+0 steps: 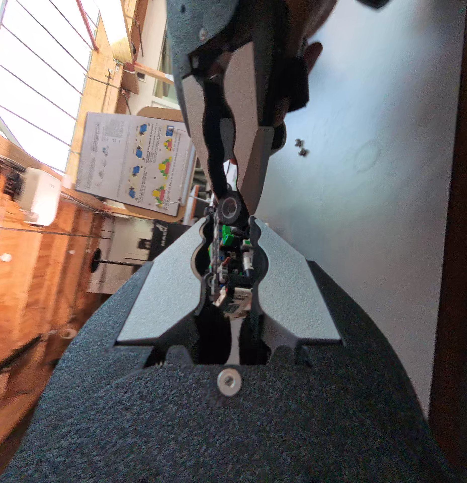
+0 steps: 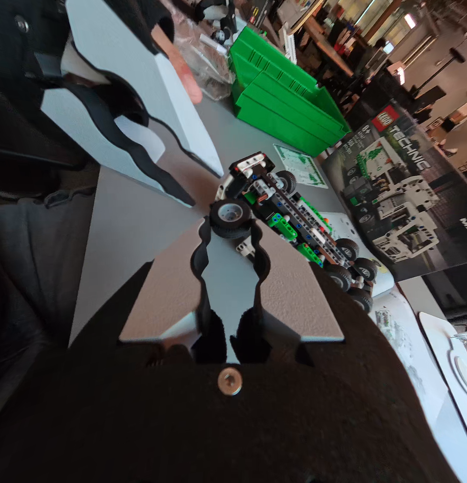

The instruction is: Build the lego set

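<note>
Between the right tool's (image 2: 230,224) fingertips sits the truck's (image 2: 292,219) front wheel (image 2: 230,217).

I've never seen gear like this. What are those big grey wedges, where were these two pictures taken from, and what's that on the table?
No robot here: a person holds a hand tool with two jaws in each hand, and each tool carries a camera looking along its jaws. One picture is from the left gripper, the other from the right gripper. The grey wedges are those jaws. The right jaws pinch a black wheel beside a half-built toy truck. The left jaws sit at the truck's front; whether they grip it is unclear. On the grey table stand green bins and the set's box.
</note>
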